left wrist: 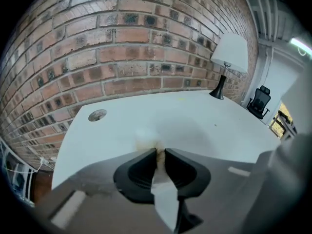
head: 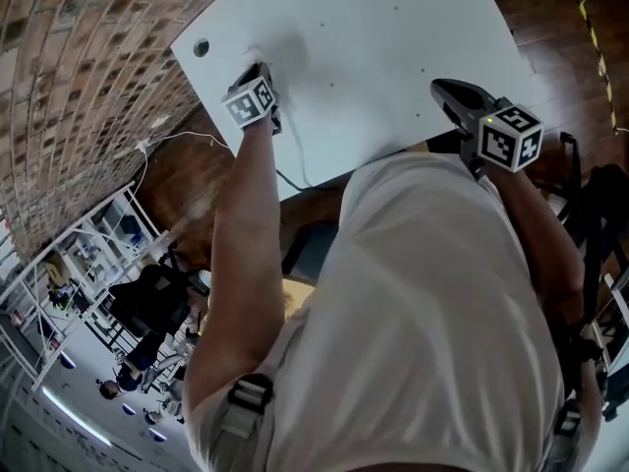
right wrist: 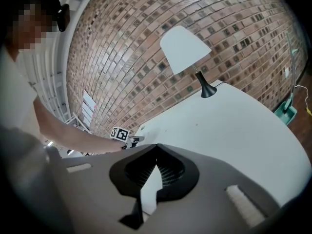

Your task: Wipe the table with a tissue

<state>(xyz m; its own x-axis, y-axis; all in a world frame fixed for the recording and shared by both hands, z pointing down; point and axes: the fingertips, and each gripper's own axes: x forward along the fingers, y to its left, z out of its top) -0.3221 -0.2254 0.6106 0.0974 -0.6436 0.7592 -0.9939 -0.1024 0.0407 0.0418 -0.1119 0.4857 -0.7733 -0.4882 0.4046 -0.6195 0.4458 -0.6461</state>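
A crumpled white tissue lies pressed on the white table, close to the table's left end. My left gripper is shut on the tissue, and a strip of it trails back between the jaws. In the head view the left gripper points down at the tabletop. My right gripper hovers over the table's near edge on the right, well apart from the tissue. In its own view the right gripper has its jaw tips together with nothing between them.
A round cable hole sits in the table's left corner, just left of the tissue. A white-shaded lamp on a black stem stands at the far end. A brick wall runs along the far side. A cable hangs off the near edge.
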